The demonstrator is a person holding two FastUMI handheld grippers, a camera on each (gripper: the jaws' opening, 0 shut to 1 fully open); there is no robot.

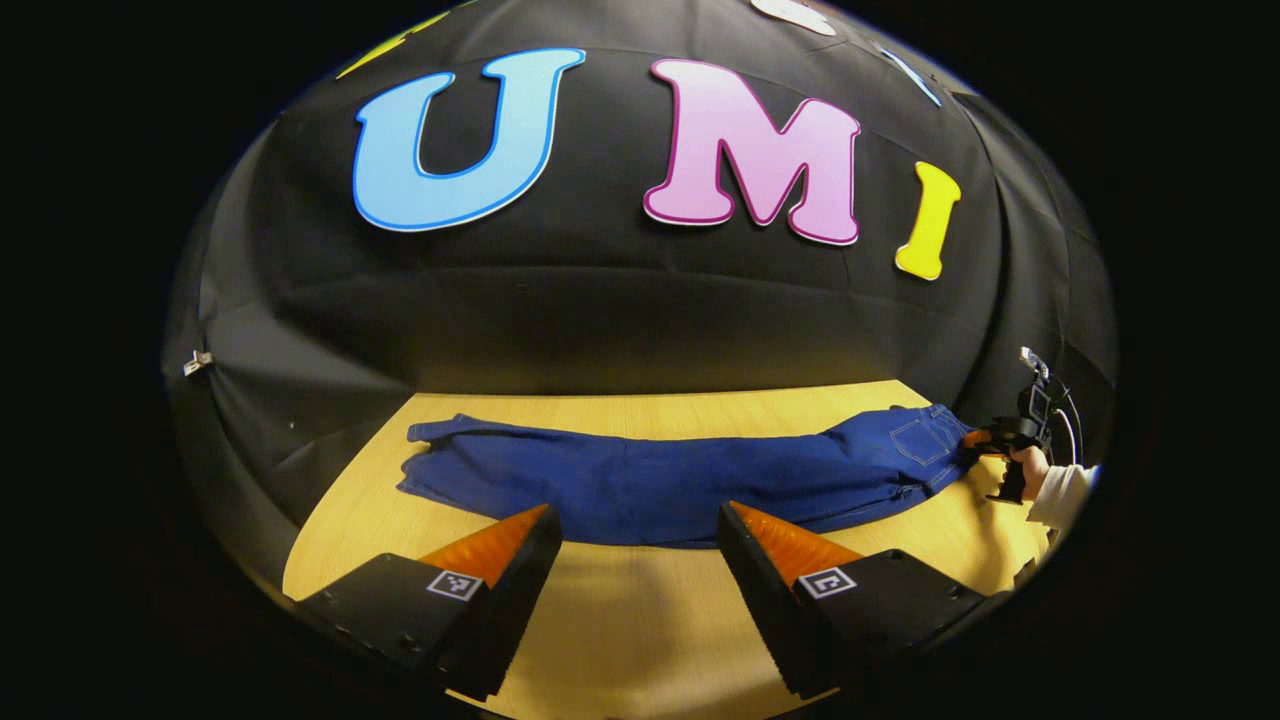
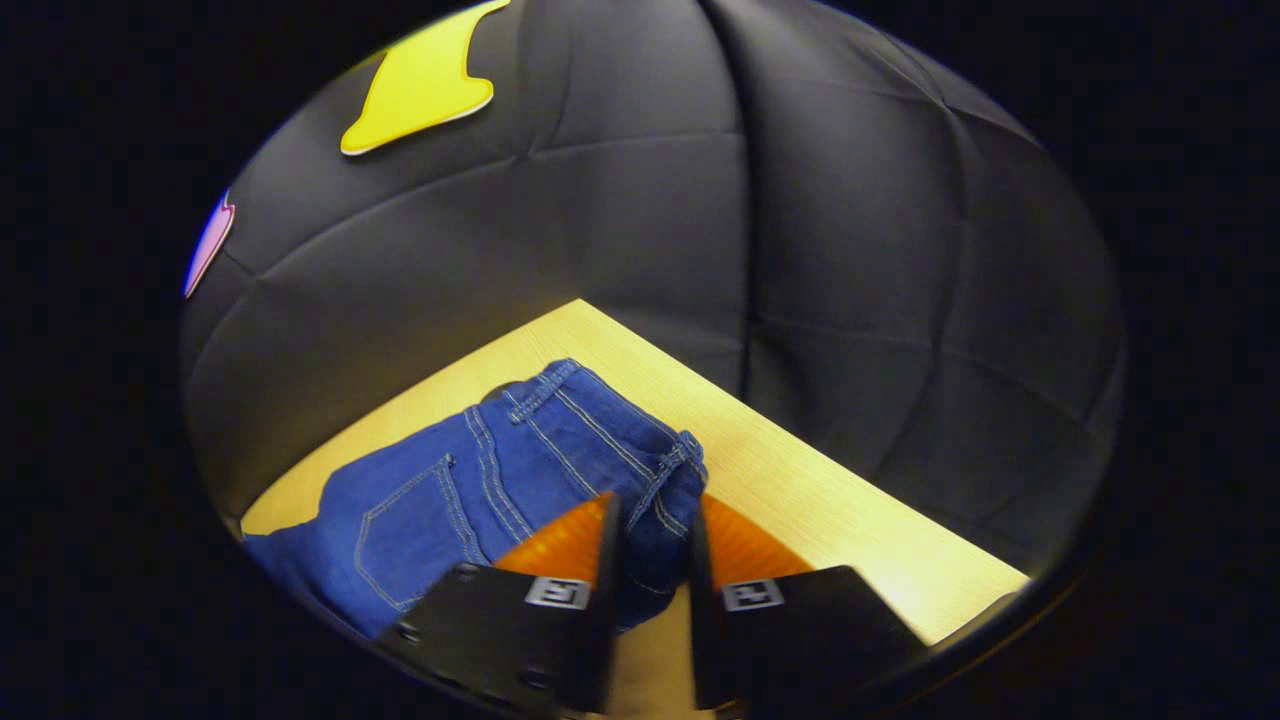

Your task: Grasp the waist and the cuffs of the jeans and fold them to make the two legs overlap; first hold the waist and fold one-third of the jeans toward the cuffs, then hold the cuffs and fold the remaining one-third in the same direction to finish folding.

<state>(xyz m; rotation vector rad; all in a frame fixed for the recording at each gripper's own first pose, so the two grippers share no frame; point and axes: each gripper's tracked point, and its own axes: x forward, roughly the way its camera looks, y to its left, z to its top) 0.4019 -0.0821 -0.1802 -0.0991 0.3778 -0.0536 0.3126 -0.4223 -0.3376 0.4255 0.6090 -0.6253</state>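
Blue jeans (image 1: pixel 660 480) lie lengthwise across the wooden table (image 1: pixel 640 630), legs overlapping, cuffs (image 1: pixel 430 450) at the left and waist (image 1: pixel 925 435) at the right. My left gripper (image 1: pixel 640 510) is open, its fingertips over the near edge of the legs around the middle, with nothing between them. In the right gripper view, the right gripper (image 2: pixel 652 505) is shut on the waistband corner (image 2: pixel 665 475) of the jeans (image 2: pixel 450 500), denim pinched between its fingers. In the left gripper view, the right gripper (image 1: pixel 1010 440) shows at the waist end, held by a hand (image 1: pixel 1030 465) in a light sleeve.
The black cloth wall (image 1: pixel 640 320) stands close behind the table's far edge. Beyond the waist, the table's right corner and edge (image 2: pixel 850 510) lie near. A strip of bare wood runs between the jeans and the table's front edge.
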